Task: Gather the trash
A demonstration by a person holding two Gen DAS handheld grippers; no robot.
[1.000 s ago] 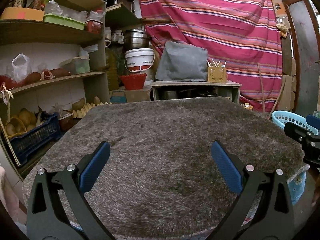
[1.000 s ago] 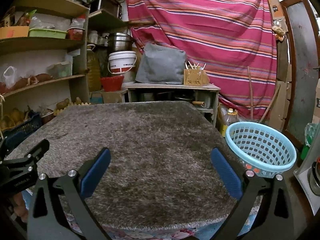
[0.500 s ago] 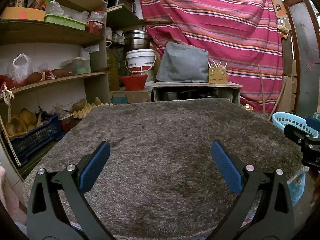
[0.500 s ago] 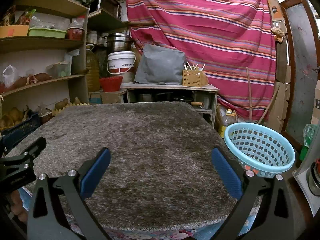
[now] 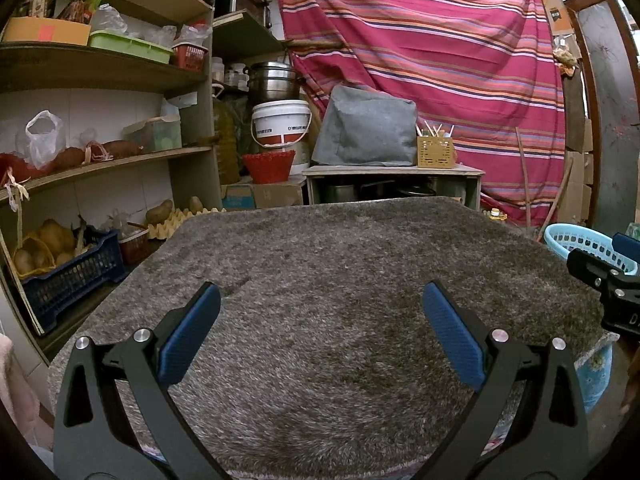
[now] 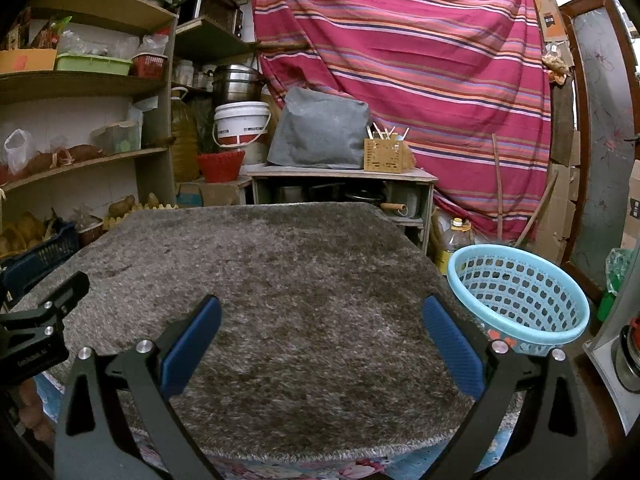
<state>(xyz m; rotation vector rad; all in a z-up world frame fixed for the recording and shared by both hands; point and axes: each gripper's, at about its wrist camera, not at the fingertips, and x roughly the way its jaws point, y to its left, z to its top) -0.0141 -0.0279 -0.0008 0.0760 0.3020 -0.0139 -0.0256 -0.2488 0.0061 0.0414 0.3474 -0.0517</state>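
Both grippers are hanging wide open over the shaggy grey-brown rug [image 5: 320,280], gripping nothing: the left gripper [image 5: 320,328] and the right gripper [image 6: 320,332] are each showing ribbed blue pads [image 6: 192,344]. Just beside the rug's right edge, a round perforated light-blue plastic basket [image 6: 520,300] is sitting with nothing visible inside.

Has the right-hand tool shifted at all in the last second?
Yes, slightly. In its own view the light blue plastic basket and wooden cabinet have drifted leftward, so the right tool swung slightly rightward.
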